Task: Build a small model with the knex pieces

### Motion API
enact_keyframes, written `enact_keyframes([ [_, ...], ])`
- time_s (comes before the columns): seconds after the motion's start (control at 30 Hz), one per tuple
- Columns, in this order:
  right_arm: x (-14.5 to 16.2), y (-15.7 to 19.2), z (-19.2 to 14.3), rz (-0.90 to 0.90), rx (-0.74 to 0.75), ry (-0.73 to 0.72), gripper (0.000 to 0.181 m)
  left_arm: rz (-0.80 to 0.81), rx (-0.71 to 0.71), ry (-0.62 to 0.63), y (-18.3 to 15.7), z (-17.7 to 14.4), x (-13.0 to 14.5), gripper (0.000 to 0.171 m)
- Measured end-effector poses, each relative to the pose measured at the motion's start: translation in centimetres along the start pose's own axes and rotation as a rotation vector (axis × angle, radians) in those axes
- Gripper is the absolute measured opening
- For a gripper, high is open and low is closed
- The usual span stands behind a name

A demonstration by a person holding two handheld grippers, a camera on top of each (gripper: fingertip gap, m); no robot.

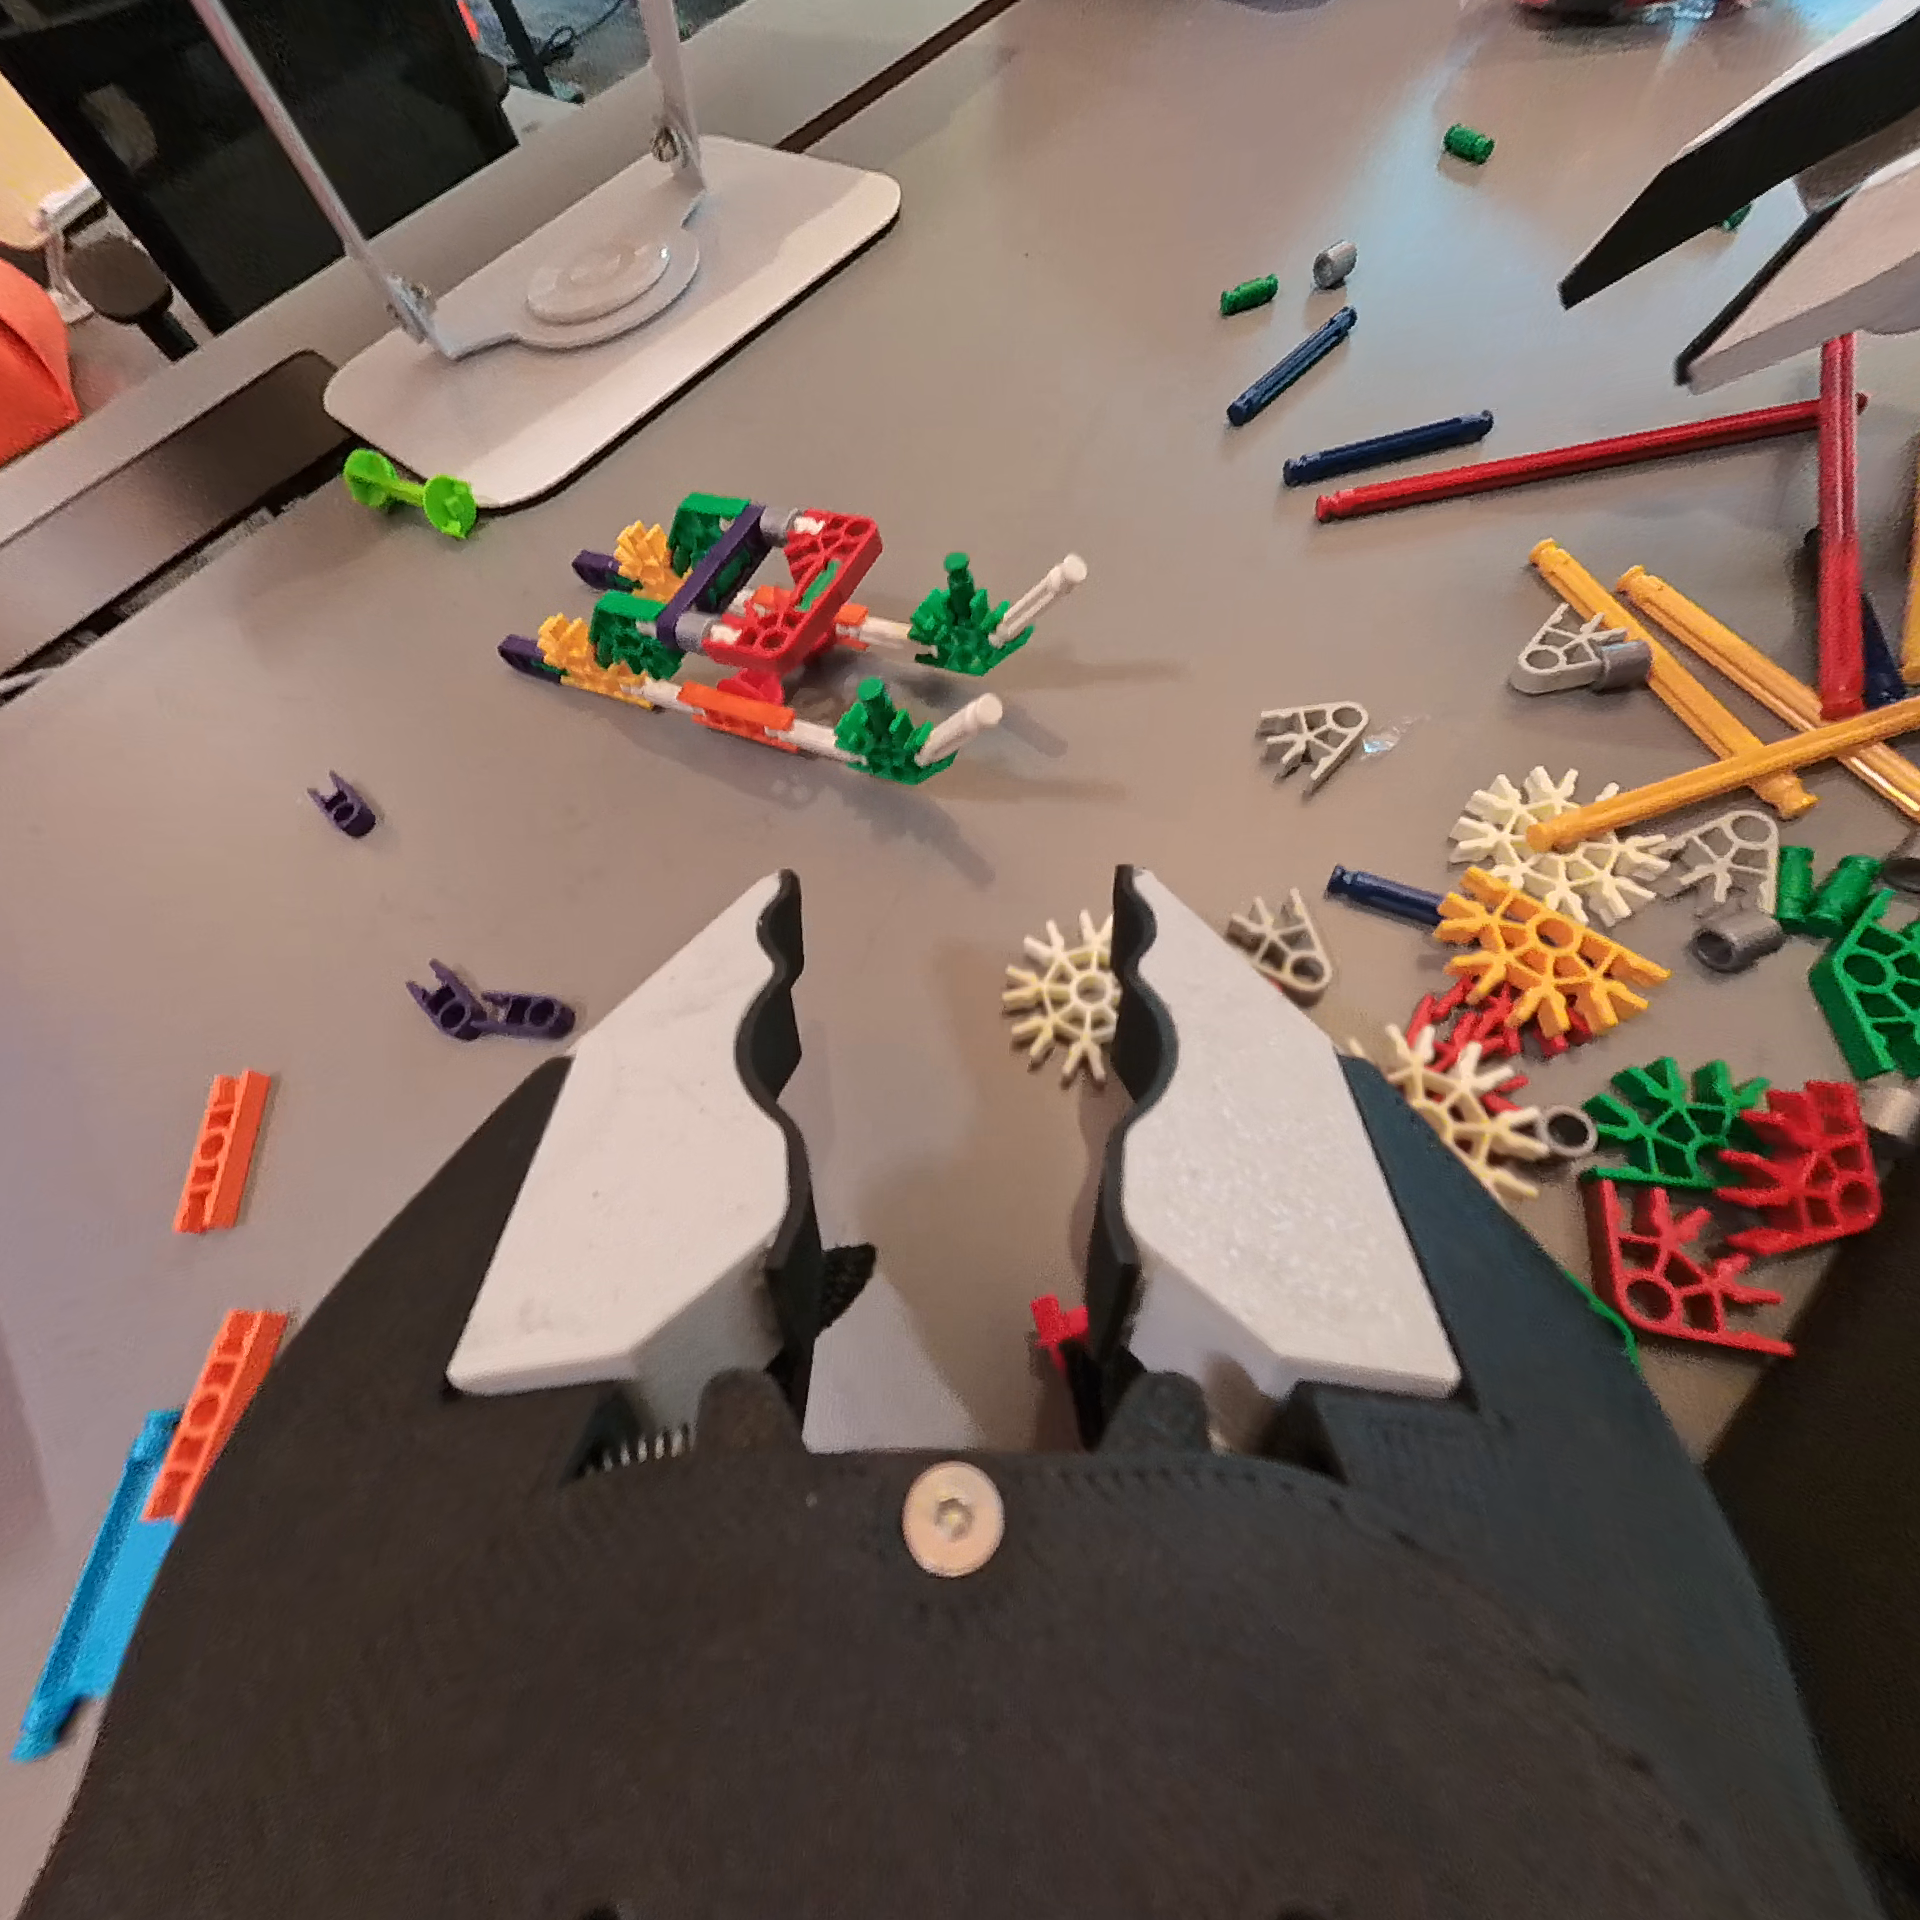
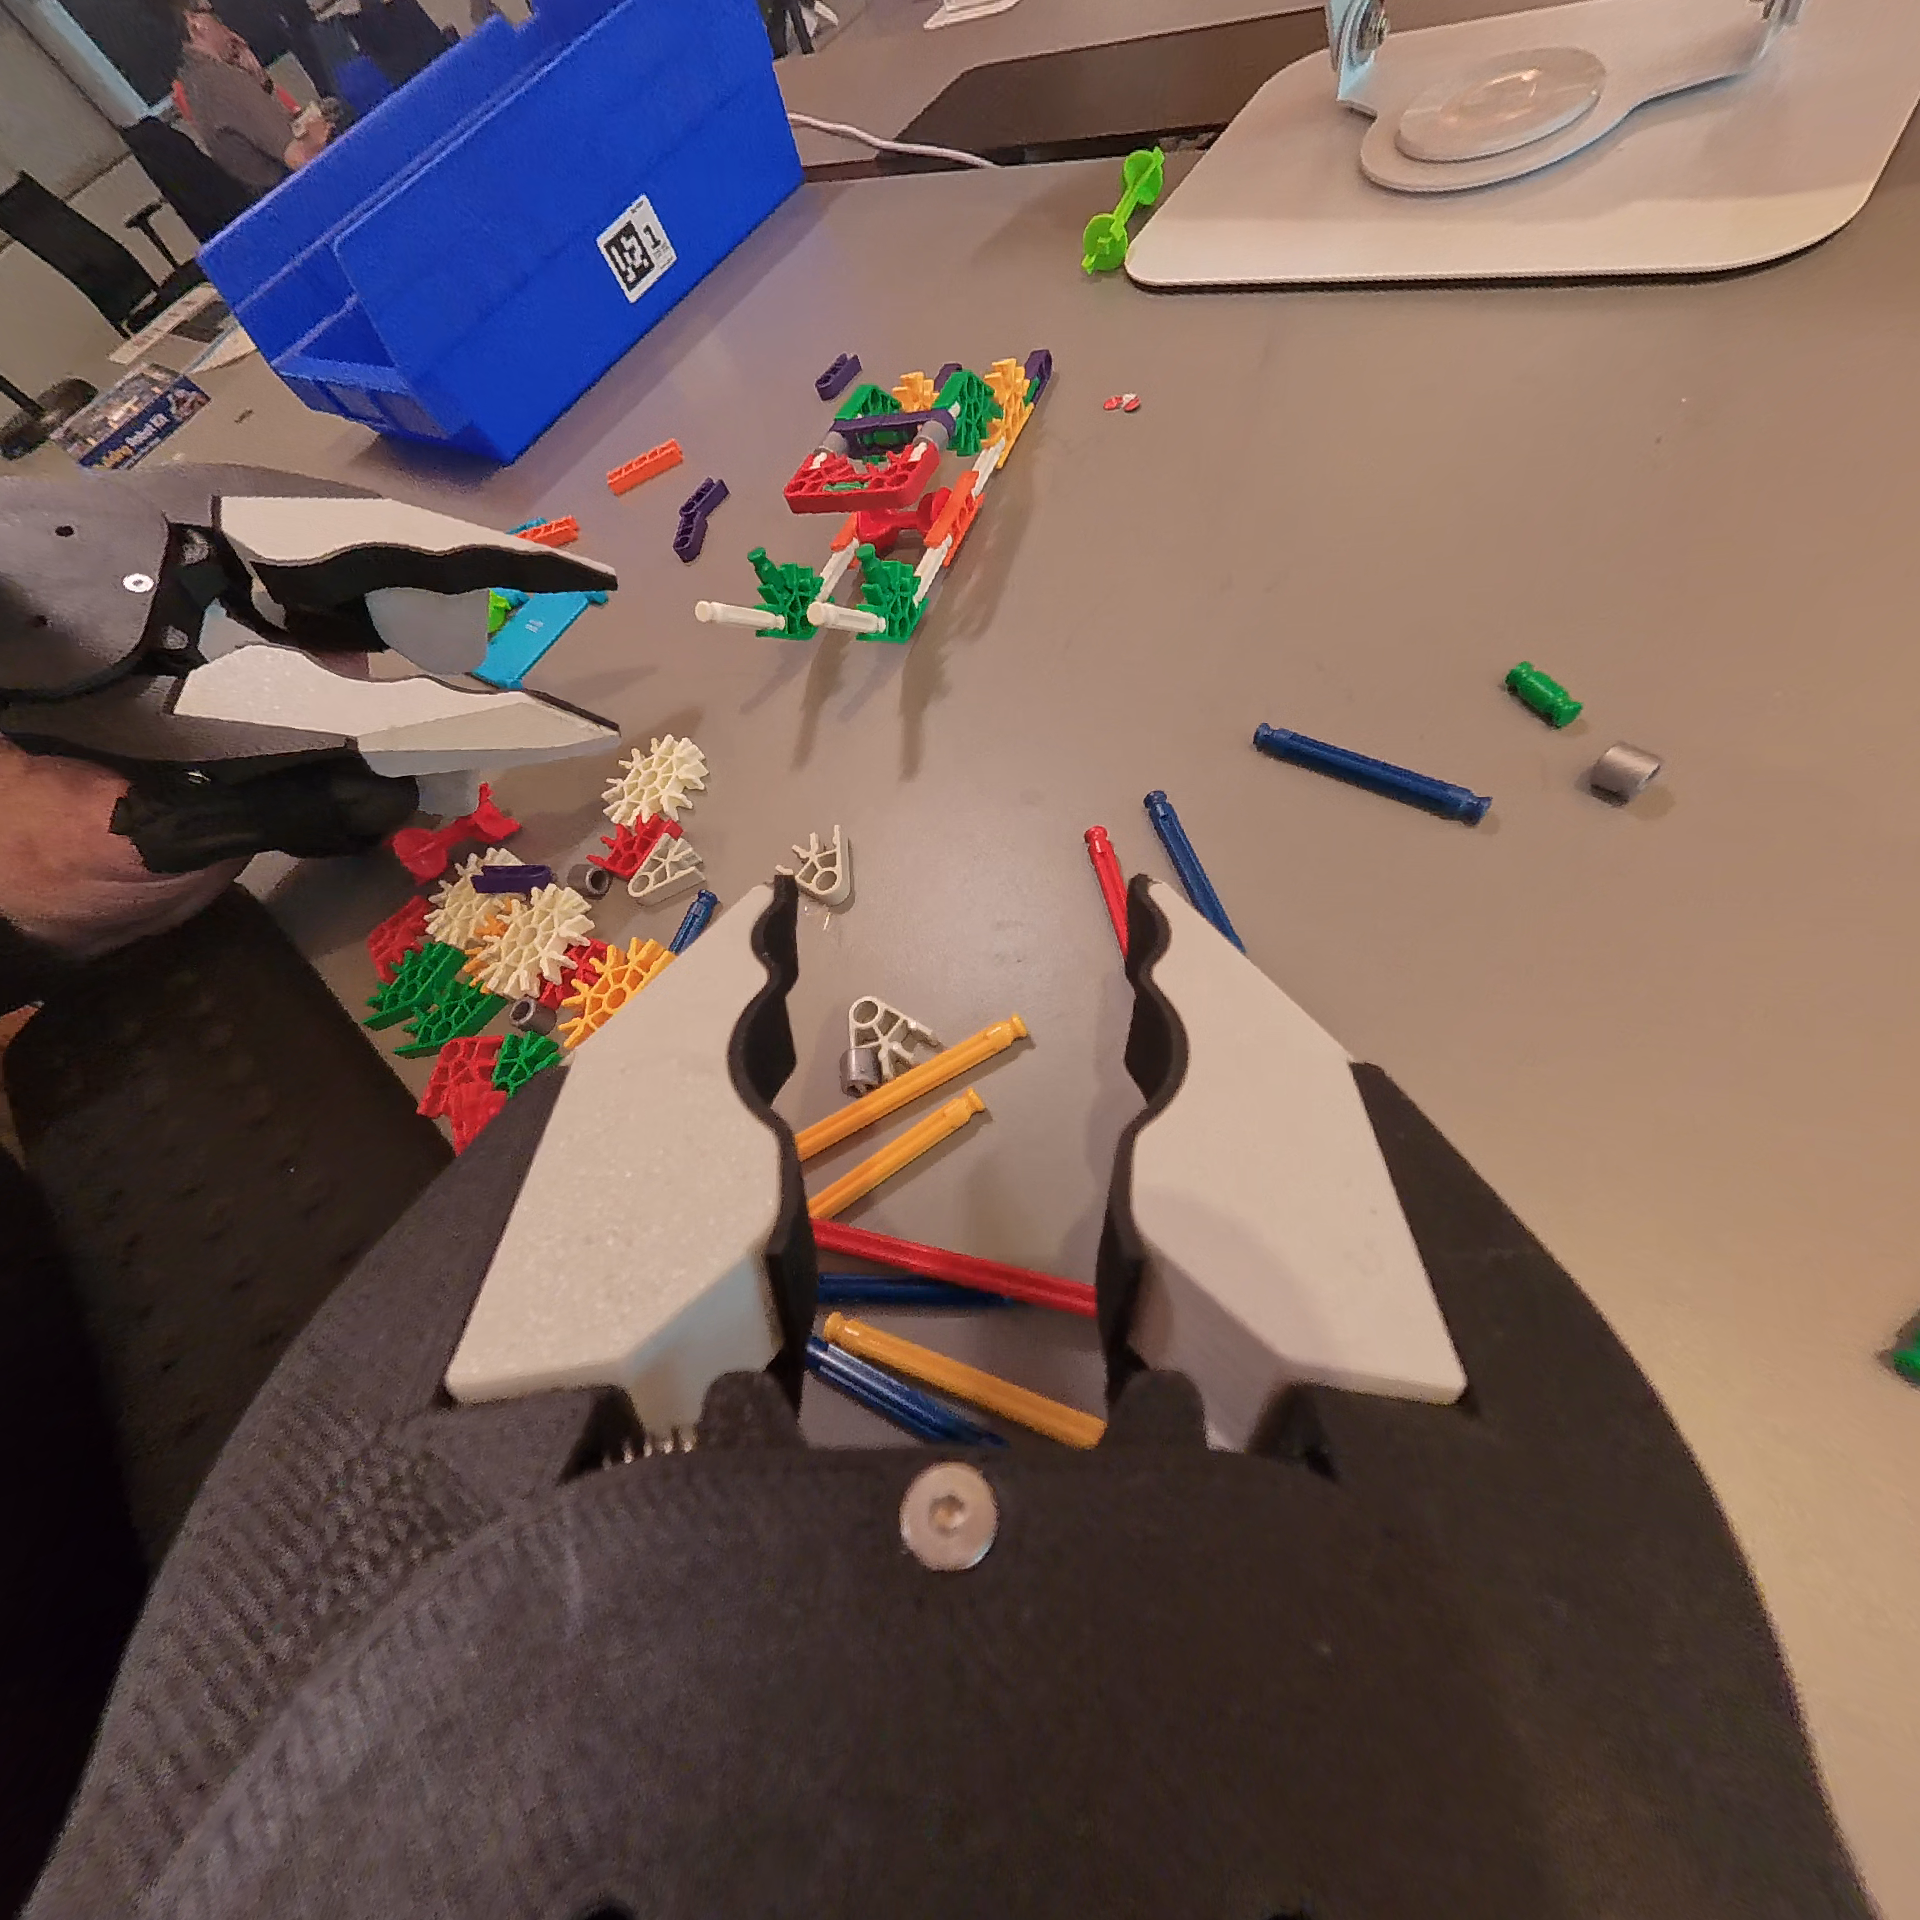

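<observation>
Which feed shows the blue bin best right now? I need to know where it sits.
Right wrist view. The blue bin stands at the far left of the table, beyond the small built model, with most of its side wall in sight. The left wrist view does not show the bin at all.

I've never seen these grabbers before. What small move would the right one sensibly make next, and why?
Probably lower the right gripper a little toward the yellow rods lying between its open, empty fingers. The left gripper is also open and empty beside a white snowflake connector.
</observation>
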State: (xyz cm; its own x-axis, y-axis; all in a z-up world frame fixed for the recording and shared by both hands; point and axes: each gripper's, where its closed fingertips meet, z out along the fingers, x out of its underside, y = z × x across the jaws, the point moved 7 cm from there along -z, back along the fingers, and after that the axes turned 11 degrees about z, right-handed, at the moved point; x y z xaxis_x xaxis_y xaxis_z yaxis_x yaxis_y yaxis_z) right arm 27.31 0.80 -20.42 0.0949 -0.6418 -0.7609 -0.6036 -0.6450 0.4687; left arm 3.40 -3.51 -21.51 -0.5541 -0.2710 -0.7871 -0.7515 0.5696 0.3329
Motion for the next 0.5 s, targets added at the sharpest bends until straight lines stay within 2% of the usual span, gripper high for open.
enact_keyframes([
  [0.27, -1.1, 1.5, 1.2, -0.084, -0.015, 0.02, 0.059, 0.066, -0.024, 0.02, 0.2, 2.5, -1.9, 0.05],
  [0.5, -2.4, 2.5, 2.6, -0.216, -0.026, 0.054, 0.055, 0.143, -0.045, 0.056, 0.4, 3.9, -2.4, 0.019],
])
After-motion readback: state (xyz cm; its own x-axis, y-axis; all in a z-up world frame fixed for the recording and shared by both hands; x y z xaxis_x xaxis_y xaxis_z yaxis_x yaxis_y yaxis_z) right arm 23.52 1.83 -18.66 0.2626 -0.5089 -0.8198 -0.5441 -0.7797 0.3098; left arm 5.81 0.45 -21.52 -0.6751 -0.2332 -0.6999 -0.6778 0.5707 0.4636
